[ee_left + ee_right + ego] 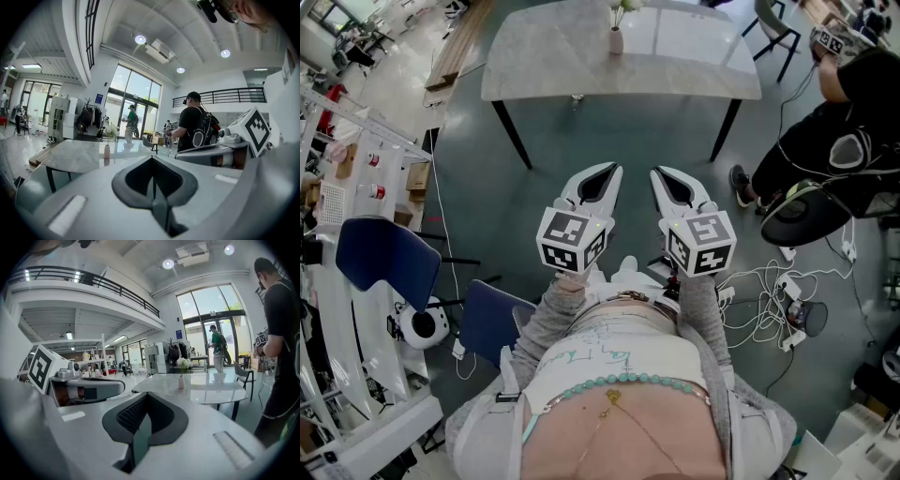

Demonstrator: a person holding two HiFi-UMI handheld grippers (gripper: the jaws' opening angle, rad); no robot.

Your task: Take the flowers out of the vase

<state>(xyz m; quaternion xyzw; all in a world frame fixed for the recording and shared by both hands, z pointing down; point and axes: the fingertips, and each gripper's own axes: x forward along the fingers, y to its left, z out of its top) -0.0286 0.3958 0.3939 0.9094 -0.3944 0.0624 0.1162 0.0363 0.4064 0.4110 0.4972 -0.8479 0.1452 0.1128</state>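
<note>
A small pale pink vase (616, 40) with white flowers (624, 7) stands near the far edge of a grey marble table (562, 66), well ahead of me. I hold both grippers side by side at waist height, far short of the table. The left gripper (610, 171) and the right gripper (661, 173) both have their jaws together with nothing between them. In the left gripper view the vase (107, 151) and flowers (111, 131) show beyond the shut left gripper (152, 161). The right gripper view shows the vase (181, 382) and flowers (182, 363) past the shut right gripper (146, 397).
A person in black (839, 141) is at the right of the table, beside a dark chair (776, 30). Cables and a power strip (778, 295) lie on the floor at my right. Blue chairs (384, 258) and white shelving (337, 187) stand at my left.
</note>
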